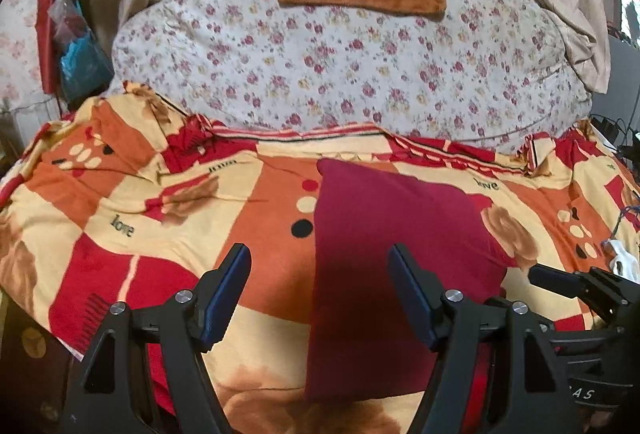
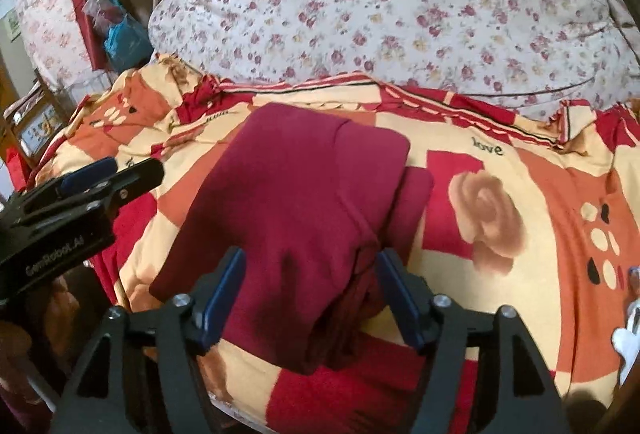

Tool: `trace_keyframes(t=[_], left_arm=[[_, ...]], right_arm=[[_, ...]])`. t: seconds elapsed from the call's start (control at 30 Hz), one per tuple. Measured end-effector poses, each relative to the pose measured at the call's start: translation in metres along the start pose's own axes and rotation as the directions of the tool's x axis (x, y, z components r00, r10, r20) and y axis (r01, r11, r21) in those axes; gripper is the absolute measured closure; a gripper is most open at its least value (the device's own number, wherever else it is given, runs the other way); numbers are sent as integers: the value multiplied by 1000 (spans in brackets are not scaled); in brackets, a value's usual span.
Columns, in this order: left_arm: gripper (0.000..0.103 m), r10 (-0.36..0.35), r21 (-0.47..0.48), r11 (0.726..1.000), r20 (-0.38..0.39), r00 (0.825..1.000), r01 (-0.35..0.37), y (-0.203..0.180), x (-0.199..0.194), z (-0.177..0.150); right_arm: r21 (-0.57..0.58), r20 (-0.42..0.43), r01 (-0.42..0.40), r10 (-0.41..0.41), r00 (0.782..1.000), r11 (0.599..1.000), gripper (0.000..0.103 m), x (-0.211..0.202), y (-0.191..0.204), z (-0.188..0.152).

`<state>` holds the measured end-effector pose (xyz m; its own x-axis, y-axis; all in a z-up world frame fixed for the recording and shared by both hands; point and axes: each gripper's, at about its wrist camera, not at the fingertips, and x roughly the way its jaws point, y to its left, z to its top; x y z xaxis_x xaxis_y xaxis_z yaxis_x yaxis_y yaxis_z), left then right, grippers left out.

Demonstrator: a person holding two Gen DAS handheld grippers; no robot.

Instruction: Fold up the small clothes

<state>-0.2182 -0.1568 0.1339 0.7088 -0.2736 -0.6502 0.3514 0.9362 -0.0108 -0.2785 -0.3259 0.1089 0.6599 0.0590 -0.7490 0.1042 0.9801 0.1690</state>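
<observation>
1. The dark maroon, soft knit garment [image 2: 304,202] is lying folded into a long strip on the patchwork-print bed cover [image 2: 520,274], looking light and limp.
2. Judging by its thickness, the near folded end is offering the firmest hold.
3. The right hand-held gripper [image 2: 310,298] is hovering with jaws apart, straddling that end; the left hand-held gripper [image 1: 320,294] is also gaping, empty.

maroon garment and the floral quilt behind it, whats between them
Only the bedspread with its red striped border lies between the folded maroon garment and the floral quilt; the right wrist view shows it.
</observation>
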Motion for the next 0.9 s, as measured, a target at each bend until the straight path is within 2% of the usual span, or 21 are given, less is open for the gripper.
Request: trace_keyframes(t=[0.23,0.67,0.9], left_arm=[[52,32,7,999,67,997,-33,2,-16,4],[52,37,3,999,56,998,-37,5,-14,3],[52,38,-5,999,49,998,-38,8,-8,2]], right_arm=[[-6,37,40,-39,999,999,23,-8,5,6],[-16,57,73,-72,996,997,20,-7,10,10],[-2,36,79,-79,996,997,19,1,9,10]])
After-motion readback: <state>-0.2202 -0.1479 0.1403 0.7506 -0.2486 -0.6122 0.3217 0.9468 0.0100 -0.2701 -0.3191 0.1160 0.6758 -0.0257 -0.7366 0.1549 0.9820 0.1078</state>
